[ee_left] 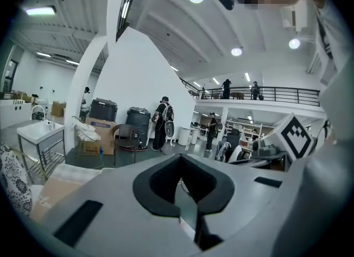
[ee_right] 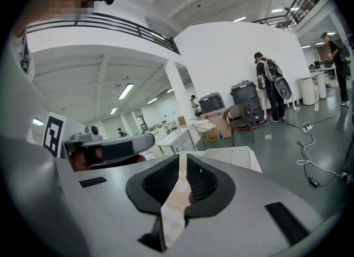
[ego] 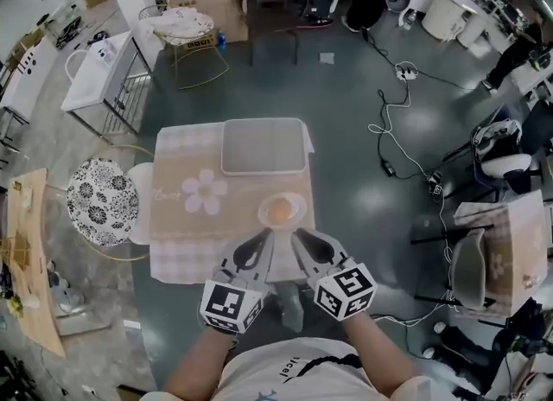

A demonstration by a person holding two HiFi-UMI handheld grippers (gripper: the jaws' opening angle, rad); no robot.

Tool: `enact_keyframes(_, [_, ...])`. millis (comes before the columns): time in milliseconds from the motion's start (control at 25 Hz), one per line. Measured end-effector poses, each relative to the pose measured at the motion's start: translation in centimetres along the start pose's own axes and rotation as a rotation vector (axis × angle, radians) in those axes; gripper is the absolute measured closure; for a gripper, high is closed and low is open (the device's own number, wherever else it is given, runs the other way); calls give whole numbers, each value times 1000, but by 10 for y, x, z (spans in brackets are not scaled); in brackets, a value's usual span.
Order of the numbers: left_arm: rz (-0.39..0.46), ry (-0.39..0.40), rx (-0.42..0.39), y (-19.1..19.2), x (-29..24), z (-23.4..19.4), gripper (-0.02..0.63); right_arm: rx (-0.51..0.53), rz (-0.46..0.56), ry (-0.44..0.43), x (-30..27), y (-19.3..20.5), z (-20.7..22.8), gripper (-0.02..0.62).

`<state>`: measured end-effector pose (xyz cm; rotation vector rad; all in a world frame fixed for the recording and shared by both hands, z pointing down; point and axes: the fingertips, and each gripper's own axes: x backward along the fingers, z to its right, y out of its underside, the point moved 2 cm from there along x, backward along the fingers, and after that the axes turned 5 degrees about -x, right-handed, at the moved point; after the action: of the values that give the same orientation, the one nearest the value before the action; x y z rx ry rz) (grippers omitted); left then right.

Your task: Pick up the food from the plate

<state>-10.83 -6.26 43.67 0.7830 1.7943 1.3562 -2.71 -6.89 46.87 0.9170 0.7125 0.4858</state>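
A round orange-yellow piece of food (ego: 280, 210) lies on a small white plate (ego: 296, 219) at the near right of the checked table (ego: 173, 261). Both grippers hover side by side at the table's near edge, just short of the plate. The left gripper (ego: 263, 235) points at the plate's left side with its jaws together and nothing between them. The right gripper (ego: 296, 235) is shut and empty too, its tips close to the plate's near rim. In the left gripper view the closed jaws (ee_left: 178, 159) hide the plate. The right gripper view shows its own jaws (ee_right: 181, 159) shut, and the plate is not visible.
A white rectangular tray (ego: 263, 144) sits at the table's far side, beyond a beige mat with a flower print (ego: 203, 192). A patterned stool (ego: 102, 200) stands left of the table. Cables (ego: 397, 131) run over the floor to the right, and chairs (ego: 272, 2) stand farther back.
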Motion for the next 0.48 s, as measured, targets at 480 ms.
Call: enact_keyframes(480, [-41, -2, -37, 47, -57, -25, 600, -134, -115, 21, -59, 56, 65, 463])
